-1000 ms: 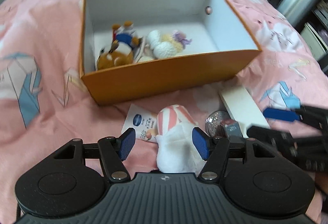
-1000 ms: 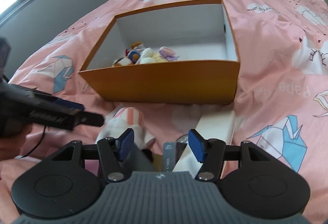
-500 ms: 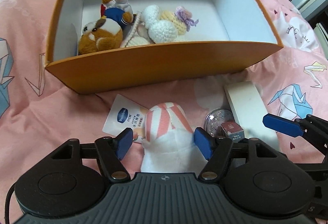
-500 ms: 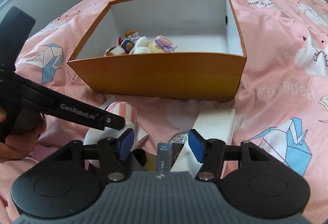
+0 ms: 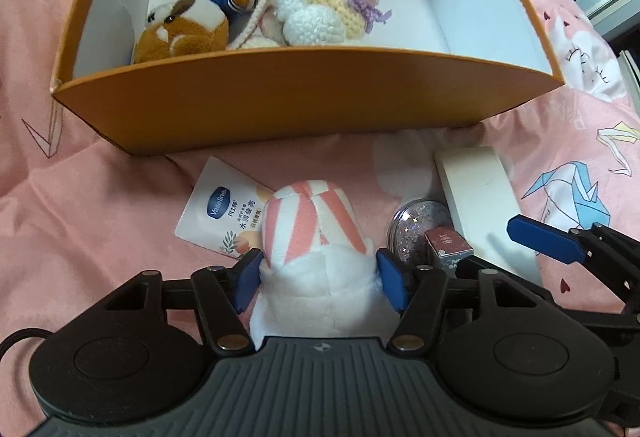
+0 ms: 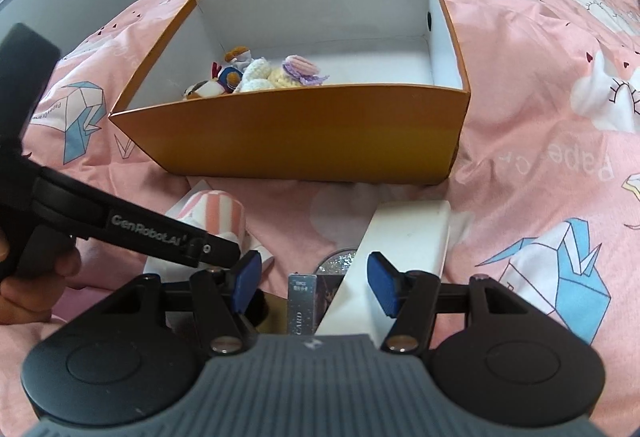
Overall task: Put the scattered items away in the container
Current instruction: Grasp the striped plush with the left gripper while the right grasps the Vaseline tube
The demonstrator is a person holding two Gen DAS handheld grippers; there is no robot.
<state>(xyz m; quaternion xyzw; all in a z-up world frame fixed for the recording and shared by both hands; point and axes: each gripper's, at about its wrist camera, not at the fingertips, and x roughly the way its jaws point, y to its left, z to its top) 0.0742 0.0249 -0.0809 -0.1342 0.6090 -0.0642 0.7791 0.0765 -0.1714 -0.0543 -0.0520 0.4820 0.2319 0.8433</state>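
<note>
Left tool (image 5: pixel 318 275) clamped on striped plush (image 5: pixel 312 237) for lifting into orange box (image 5: pixel 280 109); right tool (image 6: pixel 314 279) spread wide around white block (image 6: pixel 400 245).

**Toys in the box, clutter in front of it**

My orange box (image 5: pixel 304 105) sits open on the bed, white inside, holding a brown plush dog (image 5: pixel 184 31) and crocheted toys (image 5: pixel 320 17) at its left end. Just before its front wall lie a Vaseline sachet (image 5: pixel 222 213), a pink-striped white plush (image 5: pixel 312 237), a glittery round case (image 5: pixel 416 229), a small red box (image 5: pixel 448 245) and a white slab (image 5: pixel 480 193).
</note>
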